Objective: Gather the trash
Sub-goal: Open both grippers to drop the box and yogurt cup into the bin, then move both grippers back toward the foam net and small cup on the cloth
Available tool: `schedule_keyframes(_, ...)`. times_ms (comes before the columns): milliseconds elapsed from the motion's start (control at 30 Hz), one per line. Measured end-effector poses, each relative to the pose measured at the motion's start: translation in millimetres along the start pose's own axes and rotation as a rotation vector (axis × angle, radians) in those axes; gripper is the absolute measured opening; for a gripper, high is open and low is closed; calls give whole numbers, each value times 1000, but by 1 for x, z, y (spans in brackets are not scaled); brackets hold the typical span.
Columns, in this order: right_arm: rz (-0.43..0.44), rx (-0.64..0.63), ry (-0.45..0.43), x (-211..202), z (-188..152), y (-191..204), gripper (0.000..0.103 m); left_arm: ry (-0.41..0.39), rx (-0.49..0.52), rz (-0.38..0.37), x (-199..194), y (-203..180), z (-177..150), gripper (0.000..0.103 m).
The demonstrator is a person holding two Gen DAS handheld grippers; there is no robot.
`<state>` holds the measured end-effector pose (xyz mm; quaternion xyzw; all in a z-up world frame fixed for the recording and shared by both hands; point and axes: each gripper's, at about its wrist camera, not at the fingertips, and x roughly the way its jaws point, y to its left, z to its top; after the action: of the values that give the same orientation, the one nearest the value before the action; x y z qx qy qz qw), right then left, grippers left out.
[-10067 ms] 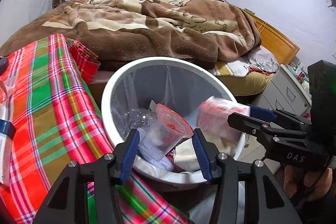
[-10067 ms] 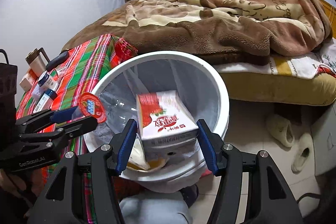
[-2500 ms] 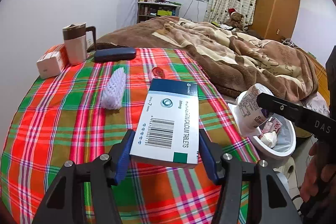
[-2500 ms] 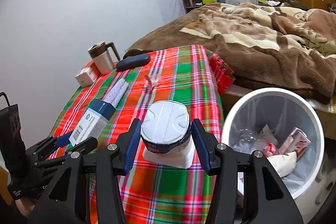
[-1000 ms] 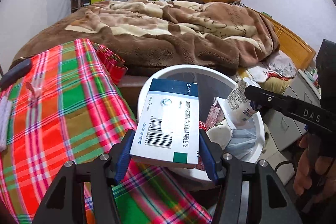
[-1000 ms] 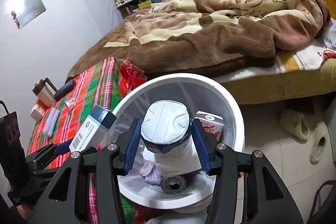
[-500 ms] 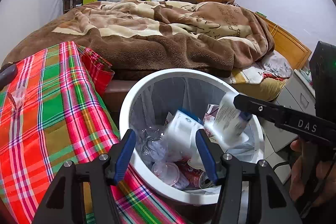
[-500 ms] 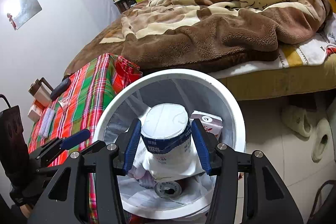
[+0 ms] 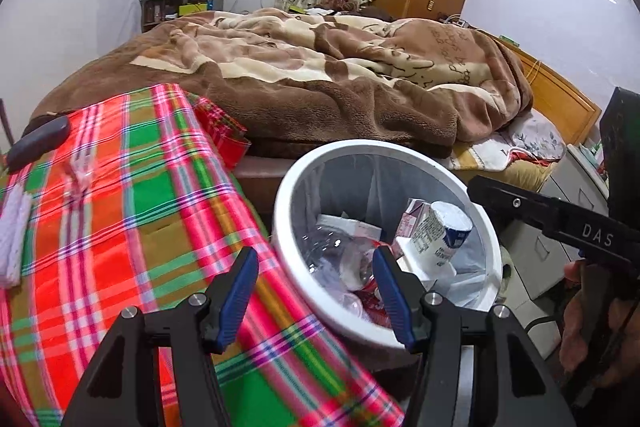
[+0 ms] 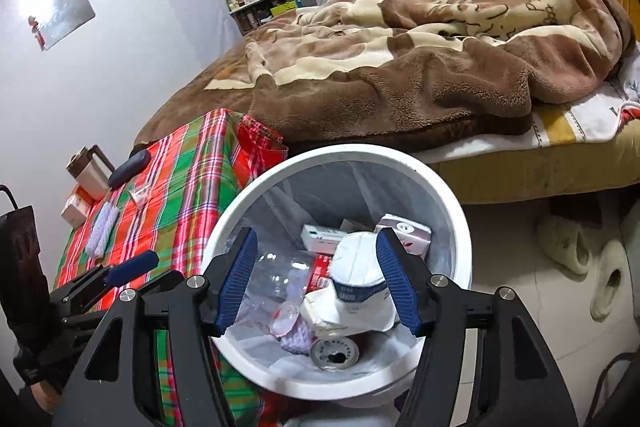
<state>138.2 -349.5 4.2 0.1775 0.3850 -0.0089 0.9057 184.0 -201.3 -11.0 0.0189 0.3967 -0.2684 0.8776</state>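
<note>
The white bin [image 10: 352, 153] stands between the plaid table and the bed, with several pieces of trash inside. My right gripper [image 10: 316, 239] hangs over it with its jaws opening. A white yogurt cup [image 10: 360, 267] with a blue band lies tilted below and between them on the trash, free of the pads. In the left wrist view the cup [image 9: 440, 239] leans against a pink carton [image 9: 414, 215]. My left gripper [image 9: 314, 259] is open and holds nothing, over the table's corner and the bin's rim [image 9: 384, 147]. A flat white box [image 10: 320, 239] lies in the bin.
The plaid tablecloth [image 9: 120, 207] carries a white knitted piece [image 9: 12, 239], a dark case [image 9: 40, 141], a crumpled clear wrapper [image 9: 80, 171] and a mug [image 10: 90, 171]. A bed with a brown blanket [image 10: 400, 67] runs behind the bin. Slippers [image 10: 568, 243] lie on the floor.
The right gripper's jaws have widened and the yogurt cup has dropped out of them onto the trash. The left gripper let the tablet box fall into the bin and has shifted toward the table.
</note>
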Motion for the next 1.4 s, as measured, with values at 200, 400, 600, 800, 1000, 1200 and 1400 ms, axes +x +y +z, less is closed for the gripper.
schedule_keyframes(200,34,-60,13,-5,-7,22,63,-6,-18,32,-21,13,-14,59)
schedule_keyframes(400,67,-108,17,-4,-12,42,63,-19,-50,75,-44,34,-29,59)
schedule_keyframes(600,89,-132,42,2,-19,59,63,-32,-99,120,-60,57,-42,59)
schedule_keyframes(800,115,-158,71,7,-28,77,63,-35,-140,154,-73,78,-57,59)
schedule_keyframes(1000,162,-188,116,18,-32,95,63,-39,-173,186,-82,97,-63,57)
schedule_keyframes(1200,191,-226,139,27,-28,116,63,-47,-210,227,-92,119,-62,55)
schedule_keyframes(1400,217,-266,166,38,-19,140,63,-63,-233,273,-103,142,-55,55)
